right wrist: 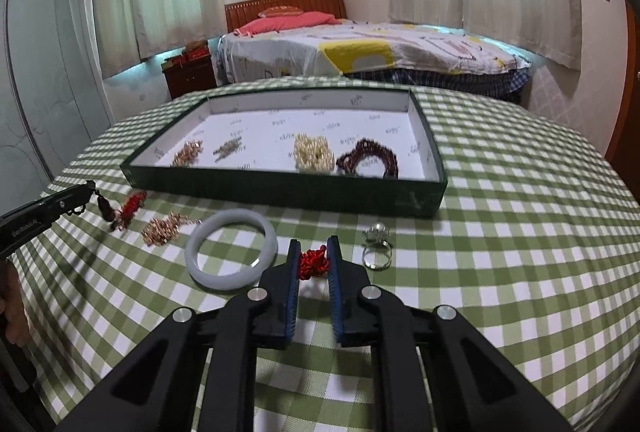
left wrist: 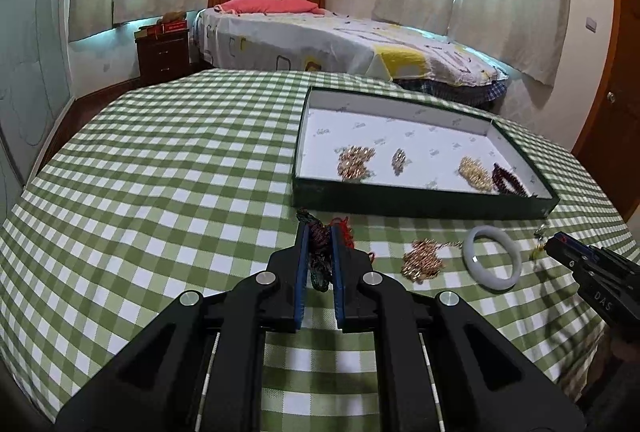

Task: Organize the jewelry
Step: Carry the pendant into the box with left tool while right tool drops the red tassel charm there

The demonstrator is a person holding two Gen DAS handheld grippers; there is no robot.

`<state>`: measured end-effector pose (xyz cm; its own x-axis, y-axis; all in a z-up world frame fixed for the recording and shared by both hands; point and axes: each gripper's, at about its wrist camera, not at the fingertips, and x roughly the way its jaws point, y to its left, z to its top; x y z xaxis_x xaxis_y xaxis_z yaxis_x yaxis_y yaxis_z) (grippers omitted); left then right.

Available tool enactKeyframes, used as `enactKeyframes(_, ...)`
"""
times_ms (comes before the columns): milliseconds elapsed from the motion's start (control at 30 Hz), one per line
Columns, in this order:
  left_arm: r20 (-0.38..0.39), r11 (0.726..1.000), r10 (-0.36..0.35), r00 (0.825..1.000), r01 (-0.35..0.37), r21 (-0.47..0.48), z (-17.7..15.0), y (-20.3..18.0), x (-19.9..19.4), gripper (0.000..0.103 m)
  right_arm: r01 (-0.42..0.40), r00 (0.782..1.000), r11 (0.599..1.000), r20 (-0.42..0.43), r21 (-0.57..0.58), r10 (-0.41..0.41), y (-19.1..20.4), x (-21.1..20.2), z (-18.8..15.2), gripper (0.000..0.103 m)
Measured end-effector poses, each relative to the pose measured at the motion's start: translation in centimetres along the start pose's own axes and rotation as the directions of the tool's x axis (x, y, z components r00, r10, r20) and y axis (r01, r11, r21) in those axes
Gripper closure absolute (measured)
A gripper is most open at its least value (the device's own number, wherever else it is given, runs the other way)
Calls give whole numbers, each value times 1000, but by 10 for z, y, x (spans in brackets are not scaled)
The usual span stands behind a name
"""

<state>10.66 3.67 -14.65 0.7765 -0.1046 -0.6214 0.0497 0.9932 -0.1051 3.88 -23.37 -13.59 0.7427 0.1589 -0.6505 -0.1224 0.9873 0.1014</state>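
Left gripper (left wrist: pixel 320 232): you hold it clamped on a dark braided cord ornament (left wrist: pixel 319 252) with red tassel, ready to carry

Right gripper (right wrist: pixel 314 252): pinched on a red knotted charm (right wrist: pixel 315 263), likely for lifting

Tray (right wrist: pixel 280 188): green shallow box beyond both grippers, holding two gold clusters, a pearl bracelet (right wrist: pixel 313 154) and dark red beads (right wrist: pixel 370 162)

Waiting on the cloth: white bangle (right wrist: pixel 231 254), gold chain (right wrist: pixel 166 228), silver ring (right wrist: pixel 376 256), near the tray's front wall

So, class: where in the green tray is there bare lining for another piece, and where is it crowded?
Free: the tray's whole back half, and the gap between the small gold piece and pearl bracelet. Crowded: the front right, where the pearls sit beside the dark red beads.
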Motion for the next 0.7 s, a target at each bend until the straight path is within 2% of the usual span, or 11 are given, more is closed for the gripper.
enactKeyframes(400, 84, 999, -48, 995, 48, -5, 28, -14, -21, 92, -6, 996, 1000, 94, -7, 7, 1, -24, 28, 89)
enactKeyframes(700, 149, 997, -74, 986, 73, 12, 63, -27, -15, 92, 2, 985, 1000, 174, -21, 2, 2, -23, 64, 89)
